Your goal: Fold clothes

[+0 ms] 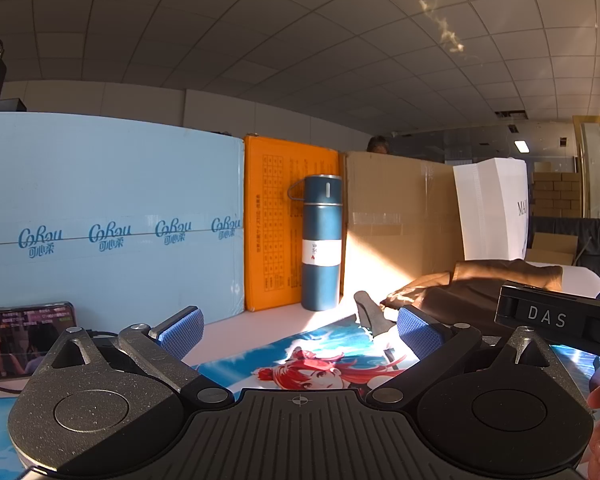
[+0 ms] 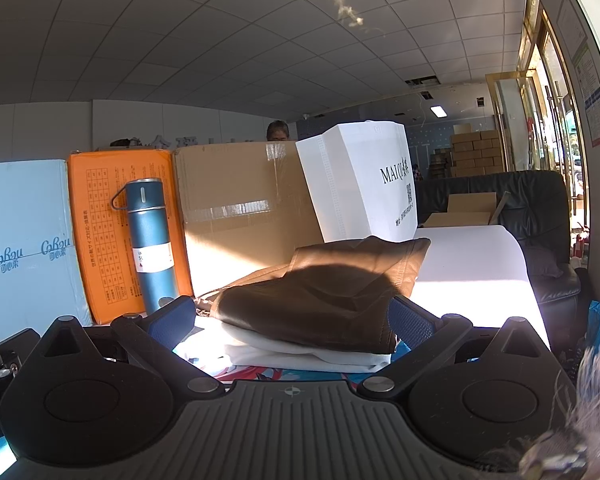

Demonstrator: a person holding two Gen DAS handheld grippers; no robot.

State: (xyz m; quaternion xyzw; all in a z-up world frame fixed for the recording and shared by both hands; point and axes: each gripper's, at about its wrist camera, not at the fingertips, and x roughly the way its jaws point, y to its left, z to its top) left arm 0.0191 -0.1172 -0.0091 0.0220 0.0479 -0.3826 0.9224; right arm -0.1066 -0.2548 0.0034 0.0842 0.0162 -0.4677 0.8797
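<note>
White tabletop (image 2: 472,264), sunlit in patches, under a tiled ceiling; printed anime mat (image 1: 320,360) across the near part.

Along the back: pale blue carton (image 1: 112,216), orange carton (image 1: 284,220), brown cardboard box (image 1: 396,224), white paper bag (image 2: 364,184). Blue thermos flask (image 1: 321,240) upright, just before the orange carton. Phone (image 1: 20,340) with lit screen at the left edge, propped by the blue carton.

Brown garment (image 2: 332,300), folded, stacked on a folded white garment (image 2: 300,354), both lying on the mat to the right of the flask.

Left gripper (image 1: 300,334): blue-padded fingers spread wide, holding nothing, above the mat, apart from the stack.

Right gripper (image 2: 288,326): fingers spread wide, one at either side of the stack's near edge, gripping nothing; contact with the cloth not discernible.
</note>
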